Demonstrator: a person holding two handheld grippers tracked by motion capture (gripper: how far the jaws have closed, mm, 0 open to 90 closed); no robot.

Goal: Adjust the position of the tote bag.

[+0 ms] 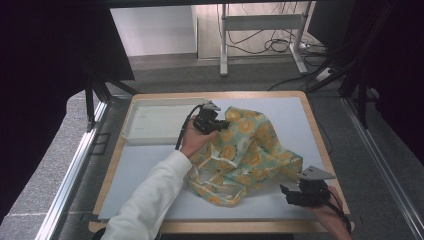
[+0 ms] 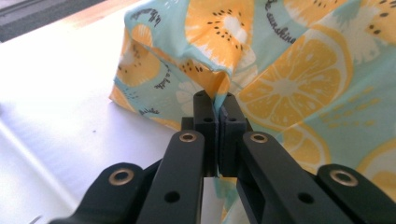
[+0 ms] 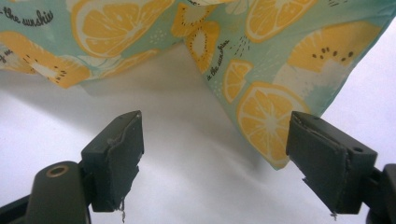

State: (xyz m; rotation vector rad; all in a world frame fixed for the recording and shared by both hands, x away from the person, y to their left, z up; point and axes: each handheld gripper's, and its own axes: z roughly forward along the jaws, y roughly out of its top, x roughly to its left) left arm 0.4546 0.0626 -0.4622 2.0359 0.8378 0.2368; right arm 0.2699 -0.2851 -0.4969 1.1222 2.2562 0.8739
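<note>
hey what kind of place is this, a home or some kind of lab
Likely a lab or recording workspace: a framed work table under black curtains, cables on the floor, and a person's hand-held left gripper pinching a fruit-print cloth.

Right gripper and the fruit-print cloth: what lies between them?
Bare table surface alone. In the right gripper view the right gripper has open jaws, and the cloth lies just beyond them, untouched.
</note>
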